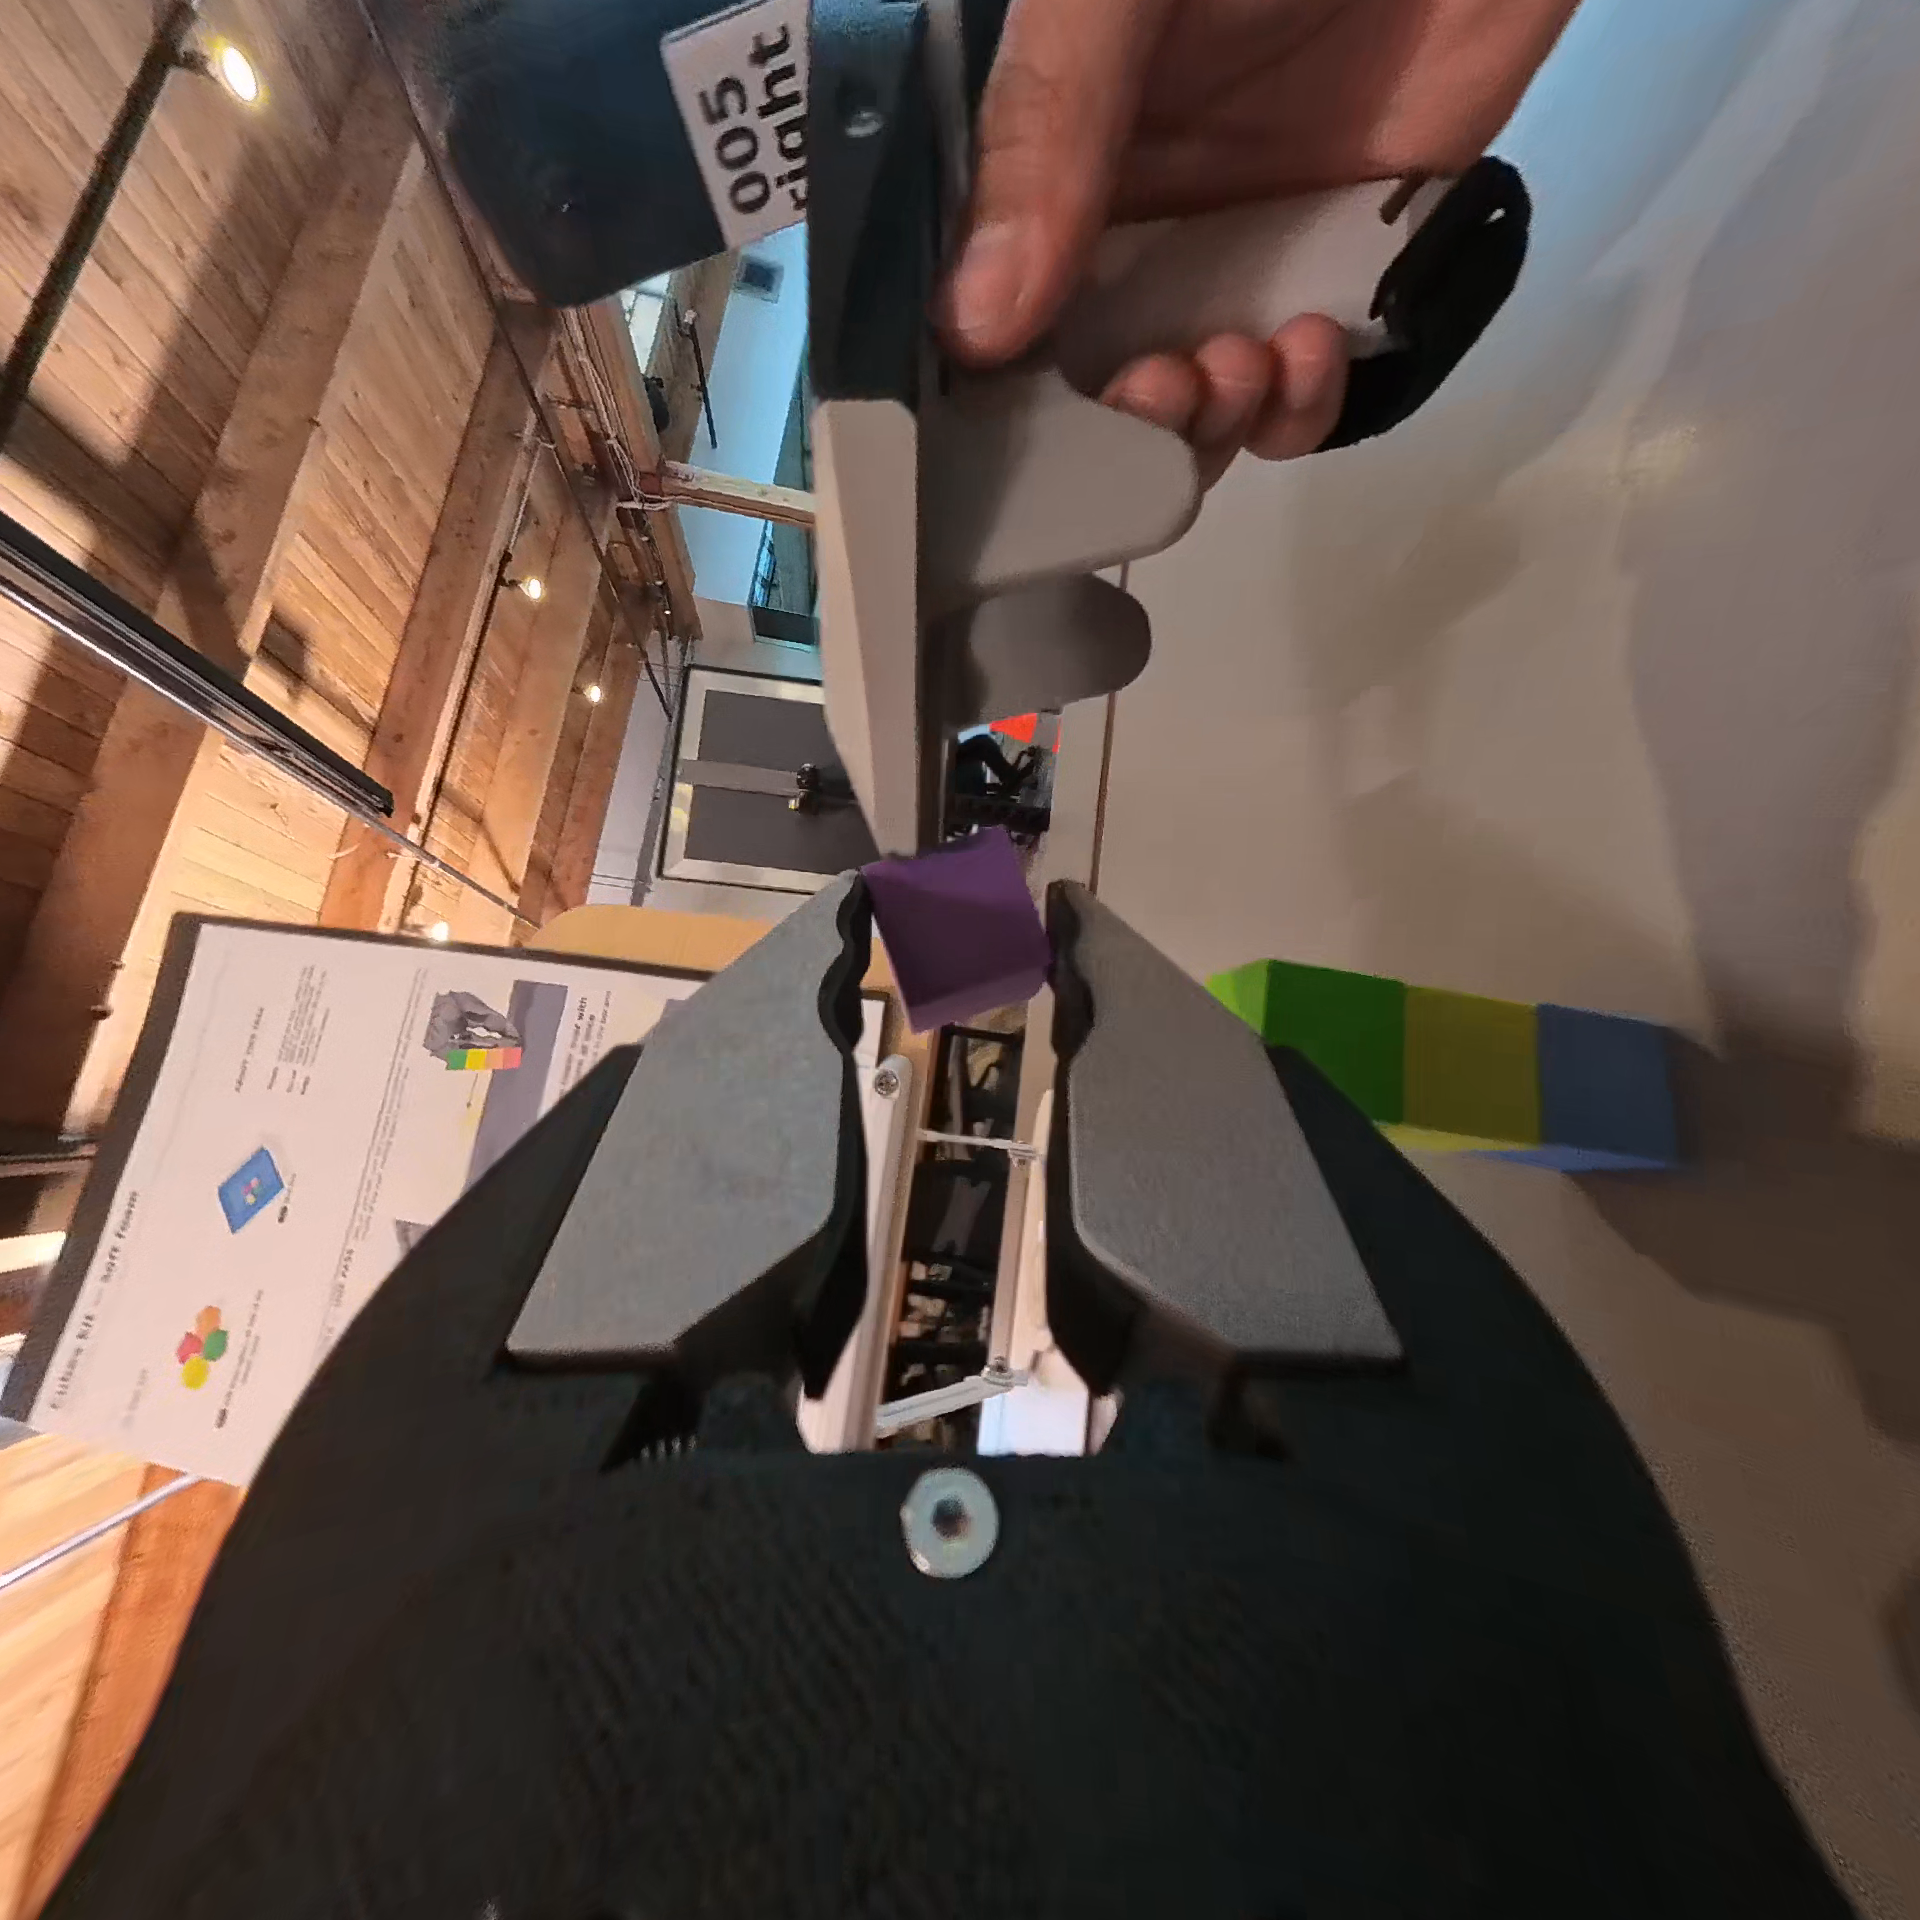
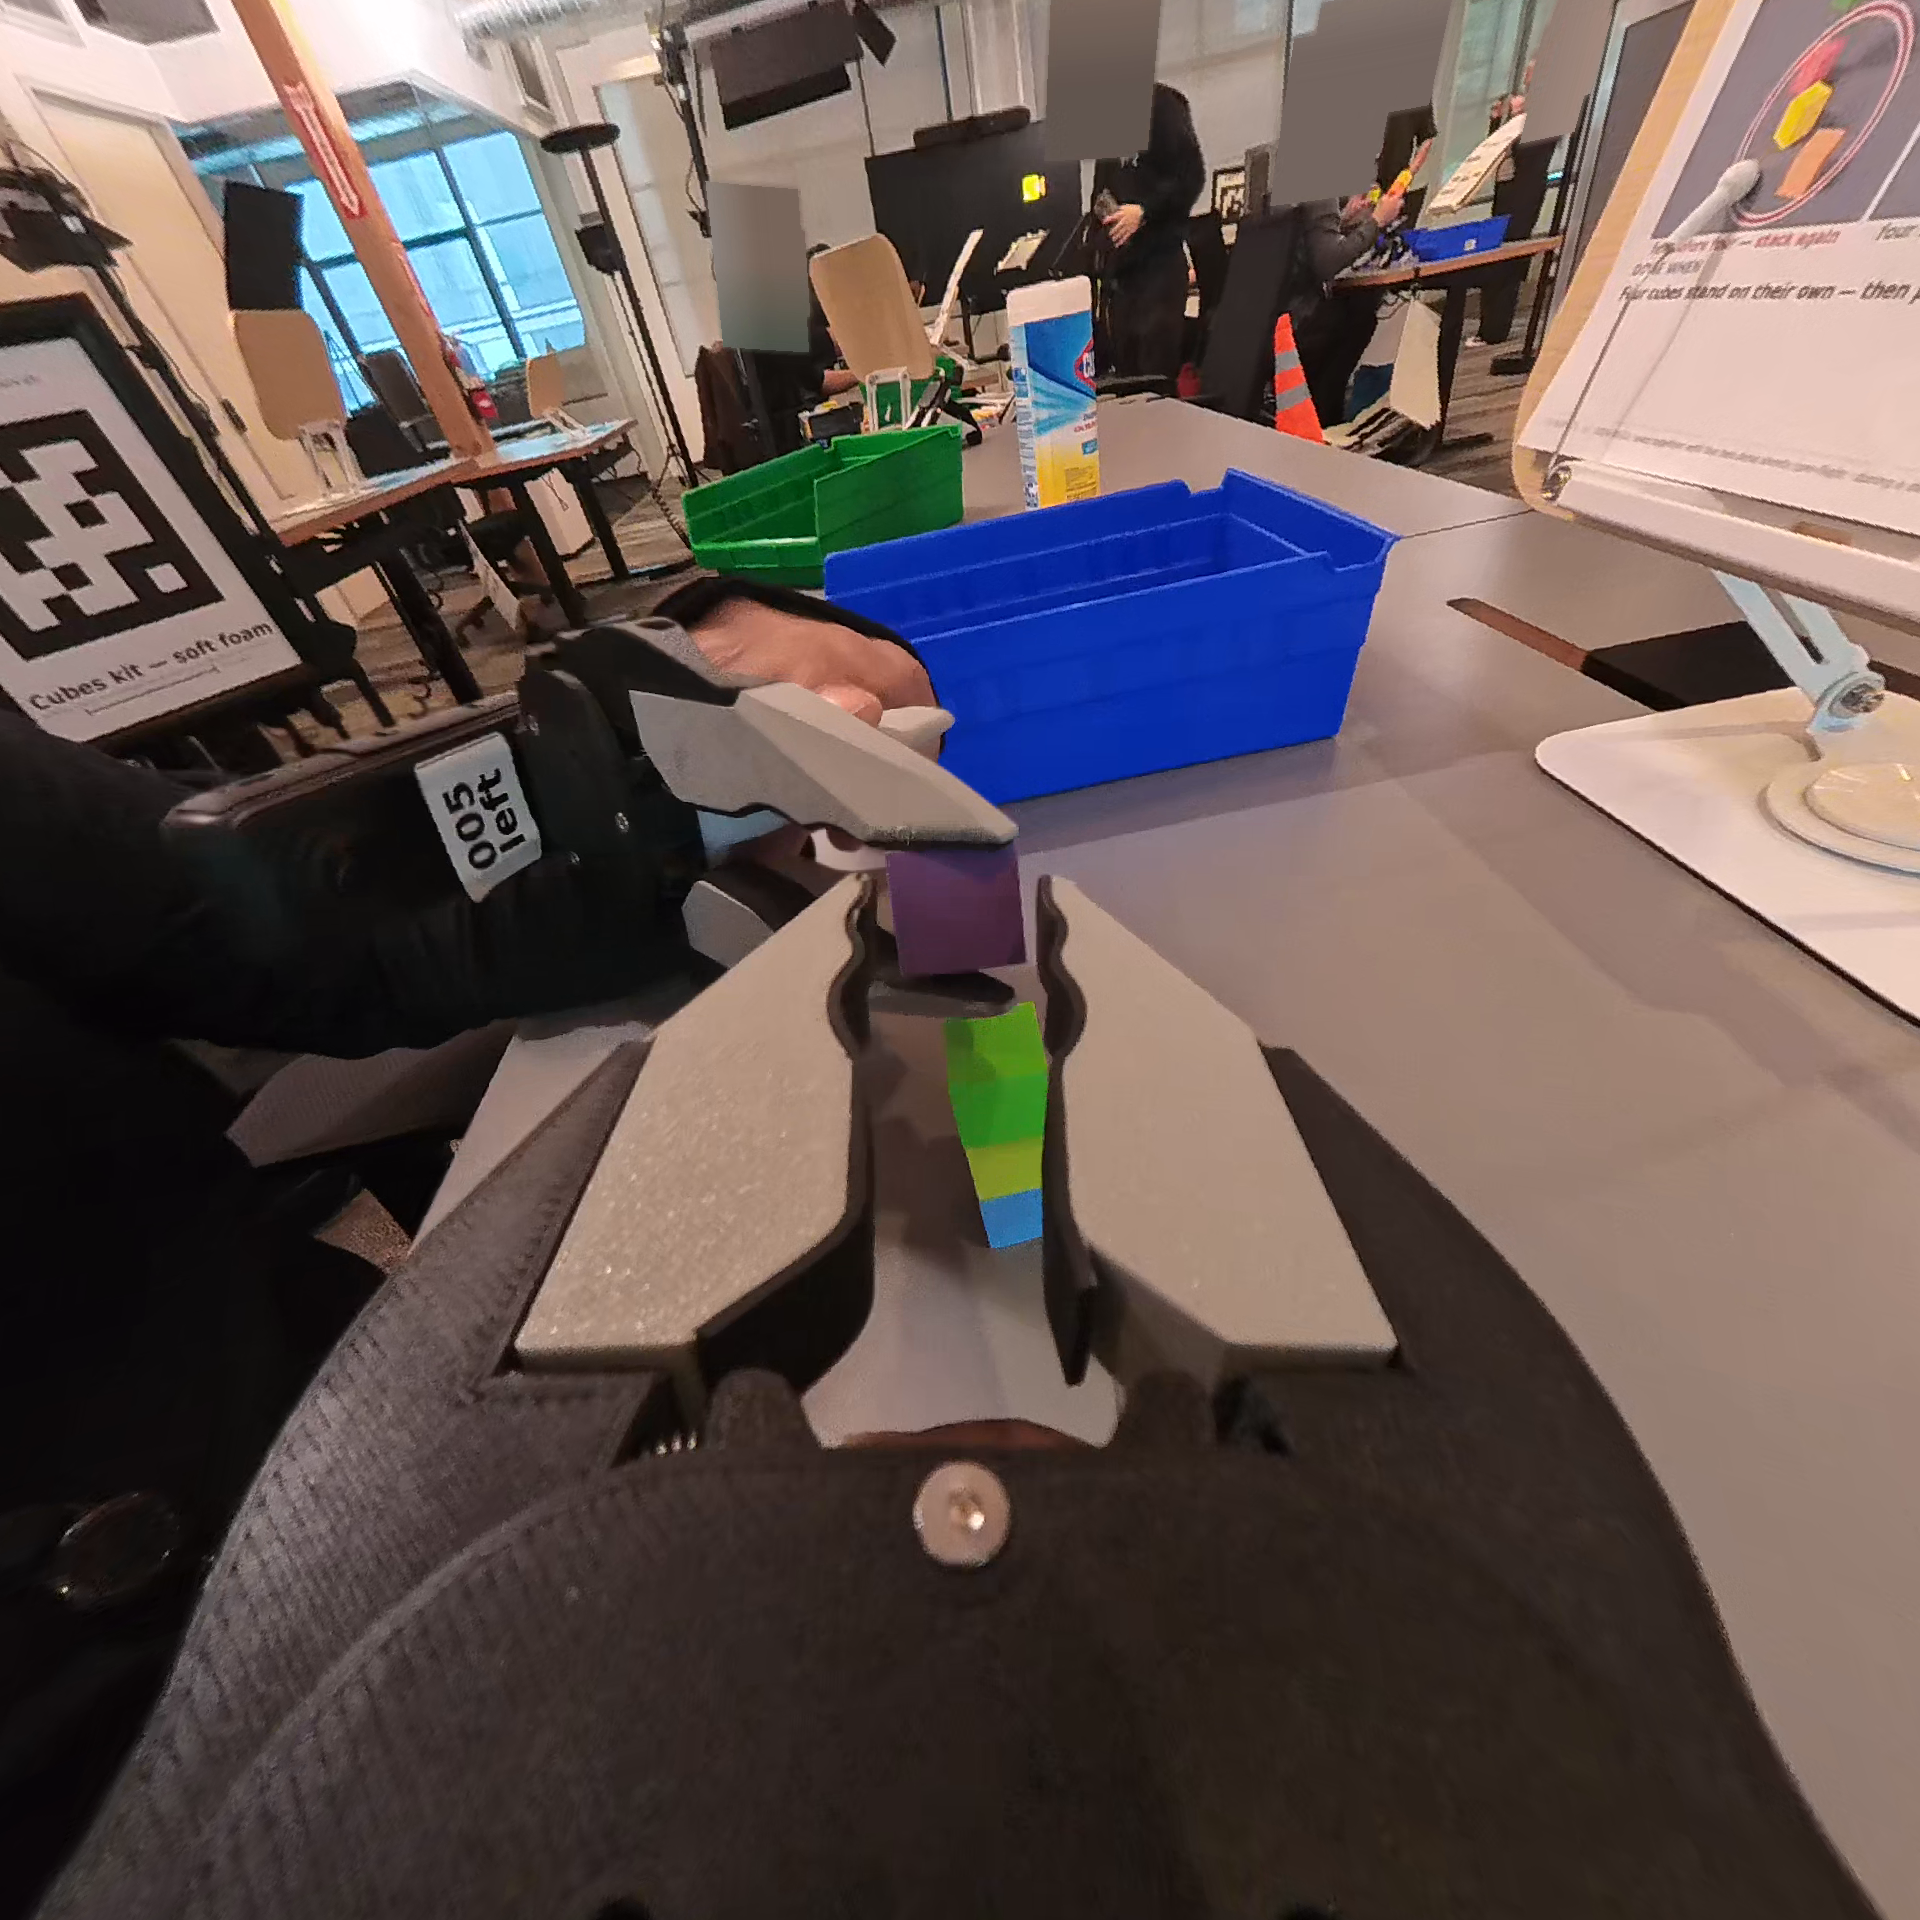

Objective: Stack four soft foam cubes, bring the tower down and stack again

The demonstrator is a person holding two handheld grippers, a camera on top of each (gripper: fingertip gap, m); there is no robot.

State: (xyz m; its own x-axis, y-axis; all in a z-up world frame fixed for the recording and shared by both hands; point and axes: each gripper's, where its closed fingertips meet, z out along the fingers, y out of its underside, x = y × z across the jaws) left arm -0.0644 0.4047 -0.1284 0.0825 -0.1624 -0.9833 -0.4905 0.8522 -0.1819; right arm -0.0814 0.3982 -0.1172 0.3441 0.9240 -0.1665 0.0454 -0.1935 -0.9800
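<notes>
A purple foam cube (image 1: 956, 925) sits between the fingertips of my left gripper (image 1: 958, 940), which is shut on it. In the right wrist view the left gripper's fingers (image 2: 831, 779) clamp the purple cube (image 2: 956, 909) from above and below. My right gripper (image 2: 954, 935) flanks the cube's sides with thin gaps and looks open. One of its fingers (image 1: 883, 675) reaches the cube's corner. Below the cube a tower stands on the grey table (image 2: 1455, 1039): green cube (image 2: 997, 1081), lime cube (image 2: 1006, 1174), blue cube (image 2: 1013, 1221). The tower (image 1: 1455, 1070) appears sideways in the rolled left wrist view.
A blue bin (image 2: 1122, 644) stands behind the tower, with a green bin (image 2: 831, 499) and a wipes canister (image 2: 1055, 395) farther back. An instruction sheet on a stand (image 2: 1766, 364) with a white base (image 2: 1662, 790) is at the right. A sign with a square code (image 2: 104, 520) stands left. Both grippers' tips are close together, under 4 cm apart.
</notes>
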